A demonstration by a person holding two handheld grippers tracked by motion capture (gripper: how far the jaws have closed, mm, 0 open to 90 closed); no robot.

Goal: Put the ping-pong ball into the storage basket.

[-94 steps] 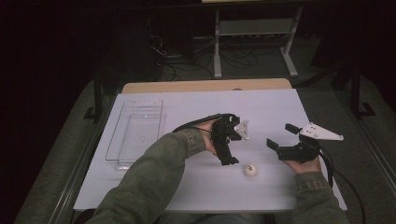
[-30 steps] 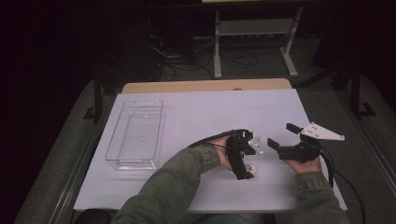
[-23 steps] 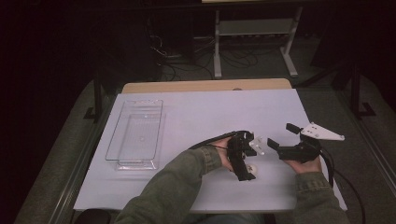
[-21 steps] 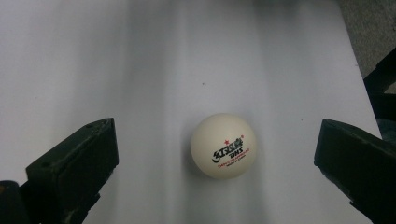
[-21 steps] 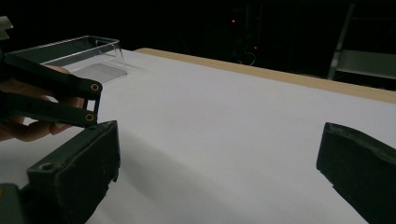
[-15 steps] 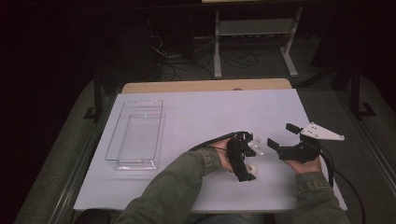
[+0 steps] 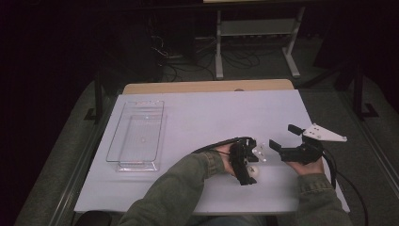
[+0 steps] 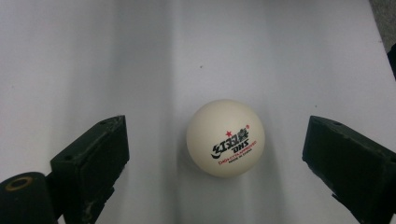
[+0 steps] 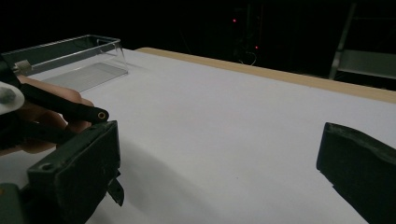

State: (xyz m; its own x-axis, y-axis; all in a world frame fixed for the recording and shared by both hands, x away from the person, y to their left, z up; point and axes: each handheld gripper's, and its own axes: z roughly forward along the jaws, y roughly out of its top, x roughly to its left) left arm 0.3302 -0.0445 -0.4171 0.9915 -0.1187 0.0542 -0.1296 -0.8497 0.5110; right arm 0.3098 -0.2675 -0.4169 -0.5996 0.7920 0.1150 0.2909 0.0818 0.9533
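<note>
Left claw (image 8: pixel 215 154) lowered over ball (image 8: pixel 225 138) | ball between wide jaws | right claw (image 7: pixel 286 141) wide

Both forearms wear olive-green sleeves with ribbed cuffs, the left sleeve (image 7: pixel 181 181) creased along its length, the right sleeve (image 7: pixel 316 200) shorter in the high view. The left hand-held gripper (image 7: pixel 245 165) is black, with a small white part on top and a black cable looping off its left. The right hand-held gripper (image 7: pixel 286 142) is black too, topped by a pale grey three-cornered plate with dark screw dots and trailing a black cable. Its jaws are blocky, matte black pads.
</note>
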